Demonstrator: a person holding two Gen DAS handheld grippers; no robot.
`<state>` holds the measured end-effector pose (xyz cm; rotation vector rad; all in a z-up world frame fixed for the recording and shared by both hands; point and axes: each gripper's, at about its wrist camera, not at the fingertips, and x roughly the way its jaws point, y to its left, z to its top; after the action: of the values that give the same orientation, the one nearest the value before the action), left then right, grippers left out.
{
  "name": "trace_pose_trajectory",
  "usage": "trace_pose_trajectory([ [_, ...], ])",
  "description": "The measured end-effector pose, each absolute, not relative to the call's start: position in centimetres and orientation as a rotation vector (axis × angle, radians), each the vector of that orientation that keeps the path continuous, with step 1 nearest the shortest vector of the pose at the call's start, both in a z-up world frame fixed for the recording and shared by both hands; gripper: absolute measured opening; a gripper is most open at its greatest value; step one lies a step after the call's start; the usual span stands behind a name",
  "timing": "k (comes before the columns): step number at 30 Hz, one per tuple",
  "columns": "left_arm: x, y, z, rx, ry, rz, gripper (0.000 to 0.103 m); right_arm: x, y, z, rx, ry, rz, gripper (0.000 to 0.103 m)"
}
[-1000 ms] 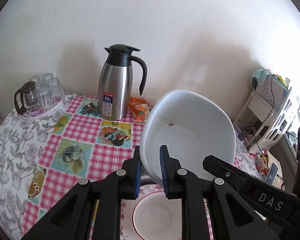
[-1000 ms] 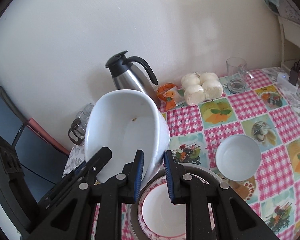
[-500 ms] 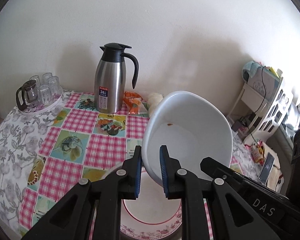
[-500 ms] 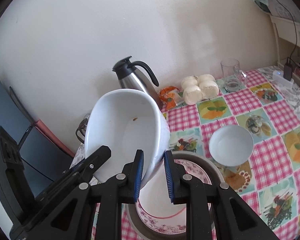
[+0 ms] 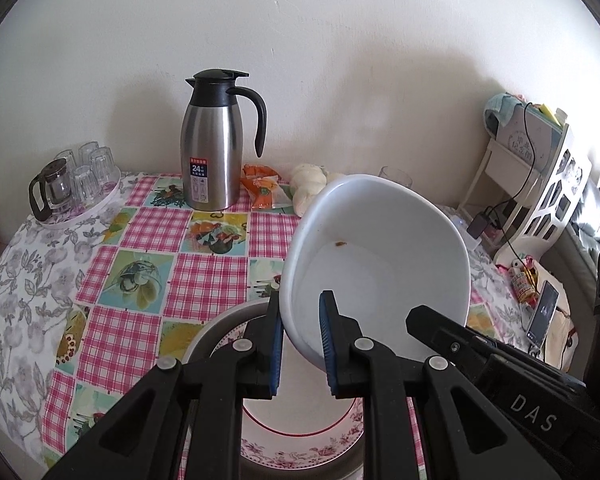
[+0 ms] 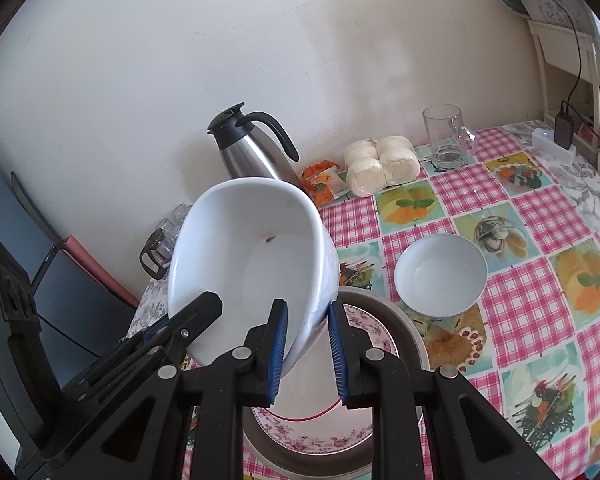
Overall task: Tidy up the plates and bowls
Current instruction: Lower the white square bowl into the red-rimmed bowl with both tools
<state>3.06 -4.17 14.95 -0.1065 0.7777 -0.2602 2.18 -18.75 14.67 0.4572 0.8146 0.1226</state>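
While both wrist views were framed on the same object, I noted that the large white ceramic bowl (image 5: 380, 256) was held tilted in the air above the table, its opening turned toward the cameras and a small brown speck on its inner wall. My left gripper (image 5: 300, 344) had its blue-padded fingers (image 5: 277, 344) narrow and pinched on the bowl's near rim, one pad outside the wall and one inside. My right gripper (image 6: 306, 354) was likewise closed on the opposite side of the rim, its fingers (image 6: 335, 354) narrow with the bowl wall between them. In each view the other gripper's black body entered from the side and met the bowl. Directly below the bowl sat a round plate with a pink floral border and a thin red ring (image 5: 300, 446), resting inside a wider grey metal dish (image 6: 410, 336); I could not tell whether the bowl's lowest edge touched the plate. A small white bowl (image 6: 440, 276) stood upright on the pink checked tablecloth with fruit panels (image 6: 540, 312), just beside the grey dish on the right in the right wrist view. Against the wall stood a stainless steel vacuum jug with a black lid and handle (image 5: 214, 160), an orange snack packet (image 5: 262, 186), a pack of white buns (image 6: 382, 166), and a clear glass mug (image 6: 446, 138). A white tray of upturned glasses (image 5: 80, 184) sat at the far left corner.
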Motion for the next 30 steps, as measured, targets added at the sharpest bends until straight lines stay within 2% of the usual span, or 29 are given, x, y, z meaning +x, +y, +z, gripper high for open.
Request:
trace_pose_trajectory([
  [30, 4.4, -3.9, 10.2, -0.105, 1.007, -0.203, 0.019, 3.7, -18.1, 10.3, 0.423, 1.021, 0.103, 0.023],
])
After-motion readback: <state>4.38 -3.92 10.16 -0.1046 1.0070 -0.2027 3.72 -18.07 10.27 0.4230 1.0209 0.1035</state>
